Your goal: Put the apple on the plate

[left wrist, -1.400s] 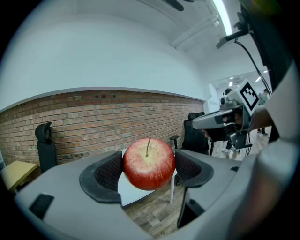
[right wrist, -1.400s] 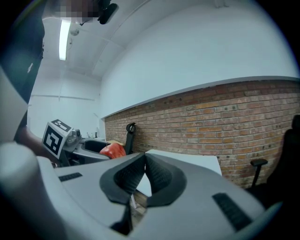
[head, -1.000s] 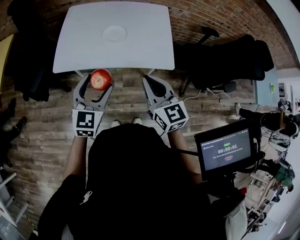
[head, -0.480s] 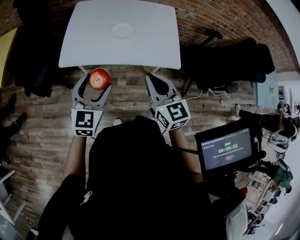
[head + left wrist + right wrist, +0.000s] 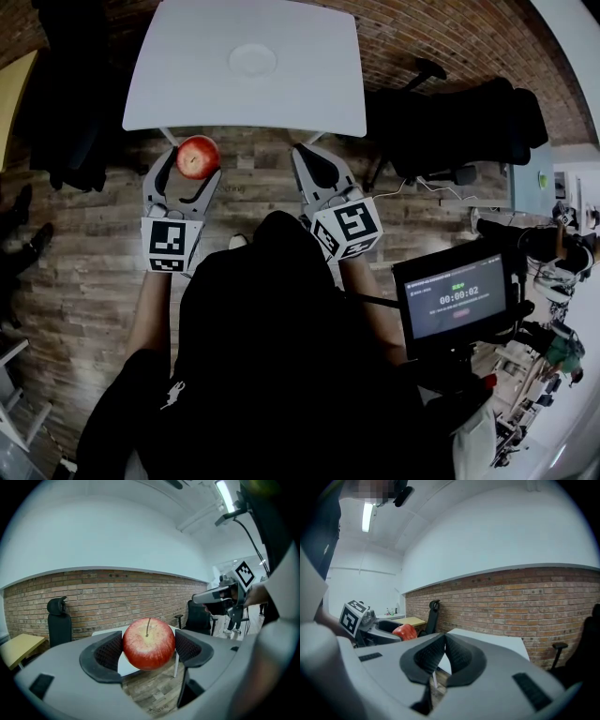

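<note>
A red apple [image 5: 198,156] [image 5: 148,643] sits between the jaws of my left gripper [image 5: 186,171] [image 5: 148,646], which is shut on it, stem up. It hangs over the wooden floor just short of the white table [image 5: 309,84]. A white plate [image 5: 251,60] lies on that table near its middle, beyond the apple. My right gripper [image 5: 315,161] [image 5: 444,652] is shut with nothing in it, level with the left one at the table's near edge. In the right gripper view the apple [image 5: 405,632] shows at the left.
Black office chairs [image 5: 450,122] stand right of the table, and another dark chair [image 5: 66,122] at its left. A monitor on a stand [image 5: 457,298] is at my right. A brick wall [image 5: 117,597] lies behind the table; a yellow table [image 5: 408,621] stands aside.
Both grippers have advanced toward the table, the left one carrying the apple. The table and plate now sit closer in the head view. Neither gripper's jaws have changed.
</note>
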A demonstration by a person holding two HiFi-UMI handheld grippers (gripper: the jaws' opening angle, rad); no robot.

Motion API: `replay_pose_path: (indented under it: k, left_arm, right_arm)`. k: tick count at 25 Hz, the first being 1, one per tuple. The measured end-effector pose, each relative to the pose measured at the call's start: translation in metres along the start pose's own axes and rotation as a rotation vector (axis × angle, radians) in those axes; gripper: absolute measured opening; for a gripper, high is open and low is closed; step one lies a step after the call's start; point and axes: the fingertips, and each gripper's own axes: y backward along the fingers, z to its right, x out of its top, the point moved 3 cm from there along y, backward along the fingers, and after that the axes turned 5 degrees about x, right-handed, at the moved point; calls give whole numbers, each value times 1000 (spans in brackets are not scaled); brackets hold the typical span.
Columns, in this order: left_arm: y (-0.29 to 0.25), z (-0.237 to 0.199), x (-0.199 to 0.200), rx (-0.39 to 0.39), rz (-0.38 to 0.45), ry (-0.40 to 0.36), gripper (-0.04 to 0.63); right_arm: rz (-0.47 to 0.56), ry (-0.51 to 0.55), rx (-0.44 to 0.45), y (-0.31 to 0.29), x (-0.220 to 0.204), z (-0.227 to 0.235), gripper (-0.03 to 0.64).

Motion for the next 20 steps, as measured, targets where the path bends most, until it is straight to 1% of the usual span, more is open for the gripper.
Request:
replay_pose_path:
  k: [6,12,20]
  left_arm:
    - [0,-3,1,3,9,3,359]
    - [3,-6,1,5,-4,-8,359]
    - [8,-12,0,32,-12,-11,359]
  right_arm:
    - [-14,-3,-5,2,-5,0,5]
    - [-6,-11,5,-2,-2,-4,5]
    - [2,-14,28,-10,-1,-6,5]
